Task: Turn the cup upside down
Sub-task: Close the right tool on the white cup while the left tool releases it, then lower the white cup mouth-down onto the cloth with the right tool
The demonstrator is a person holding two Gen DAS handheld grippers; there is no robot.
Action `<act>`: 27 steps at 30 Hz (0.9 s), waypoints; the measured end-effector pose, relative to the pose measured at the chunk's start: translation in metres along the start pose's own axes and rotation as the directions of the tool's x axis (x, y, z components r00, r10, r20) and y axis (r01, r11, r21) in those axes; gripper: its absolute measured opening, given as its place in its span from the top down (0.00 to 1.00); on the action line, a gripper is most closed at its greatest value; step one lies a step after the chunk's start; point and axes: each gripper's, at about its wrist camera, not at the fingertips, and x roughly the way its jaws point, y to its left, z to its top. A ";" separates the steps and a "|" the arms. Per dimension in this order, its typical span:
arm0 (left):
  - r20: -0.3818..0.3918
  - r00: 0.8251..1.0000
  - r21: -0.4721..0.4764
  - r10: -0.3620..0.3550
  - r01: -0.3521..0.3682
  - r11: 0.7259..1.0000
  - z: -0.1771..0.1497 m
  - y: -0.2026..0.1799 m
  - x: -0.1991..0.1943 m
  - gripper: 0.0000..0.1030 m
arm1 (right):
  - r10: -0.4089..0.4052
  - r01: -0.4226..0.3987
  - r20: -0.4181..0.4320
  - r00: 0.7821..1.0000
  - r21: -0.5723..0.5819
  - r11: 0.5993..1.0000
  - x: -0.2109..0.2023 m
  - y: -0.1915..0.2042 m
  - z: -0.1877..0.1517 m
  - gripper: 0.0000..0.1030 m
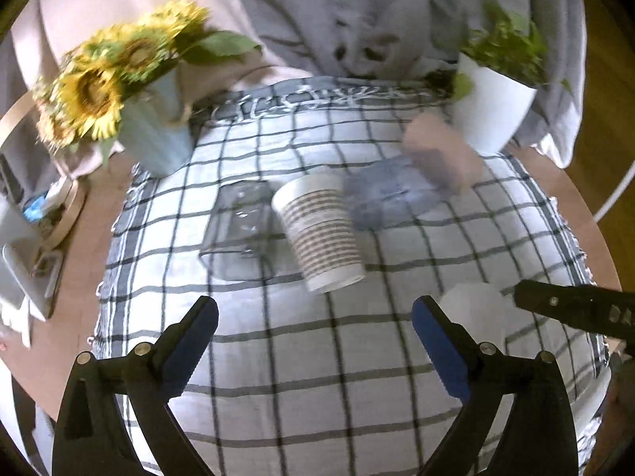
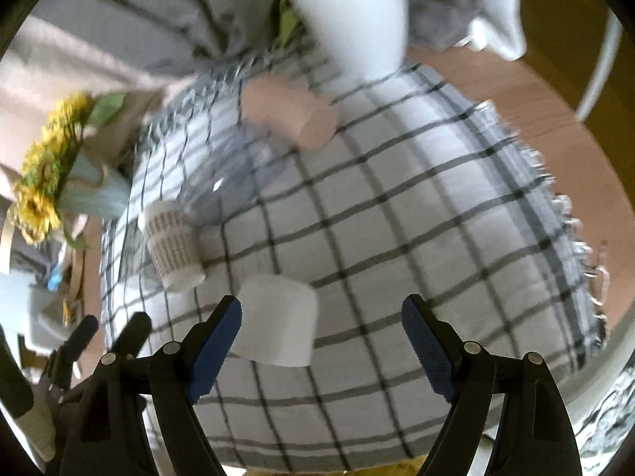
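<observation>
Left wrist view: the left gripper (image 1: 315,317) is seen with its blue-padded fingers (image 1: 190,351) spread wide, nothing between them, held above a checked cloth (image 1: 317,396) laid over a round wooden table (image 1: 575,206). Ahead on the cloth, a striped paper cup (image 1: 319,230) is seen standing inverted, wide rim down. Just to its left a clear glass (image 1: 238,234) is noted, also mouth down. To its right a clear plastic cup (image 1: 387,198) lies on its side, and behind that a pink cup (image 1: 440,154) is also tipped over; both are blurred. A white cup (image 1: 474,313) is partly visible past the right finger, near the tip of the other tool.

Right wrist view: the right gripper (image 2: 321,317) is likewise seen released, jaws wide apart. The white cup (image 2: 278,321) stands just beside the left pad (image 2: 216,343), narrow end up, mouth on the cloth; whether pad and cup touch cannot be told. The striped paper cup (image 2: 172,246) is seen further left, apart from it.

At the far edge, sunflowers in a pale blue vase (image 1: 154,135) and a green plant in a white pot (image 1: 492,103) are recorded. Grey fabric (image 1: 317,8) is draped behind.
</observation>
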 end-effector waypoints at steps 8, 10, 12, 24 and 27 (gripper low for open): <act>-0.015 1.000 -0.054 0.022 -0.023 0.998 -0.003 0.018 0.012 0.03 | 0.054 -0.046 -0.204 0.977 0.048 0.998 0.050 0.018 0.021 0.20; -0.019 0.999 -0.059 0.026 -0.027 0.998 -0.002 0.021 0.014 0.03 | 0.059 -0.044 -0.231 0.971 0.066 0.997 0.059 0.020 0.021 0.20; -0.023 0.999 -0.069 0.026 -0.028 0.997 -0.002 0.025 0.017 0.03 | 0.050 -0.033 -0.258 0.965 0.069 0.997 0.070 0.023 0.021 0.20; -0.037 0.999 -0.107 0.039 -0.043 0.993 -0.008 0.040 0.021 0.03 | -0.010 0.018 -0.268 0.963 0.029 0.999 0.086 0.033 0.019 0.35; -0.036 0.998 -0.116 0.046 -0.050 0.992 -0.010 0.043 0.021 0.03 | -0.020 0.023 -0.246 0.969 0.007 1.000 0.081 0.035 0.019 0.35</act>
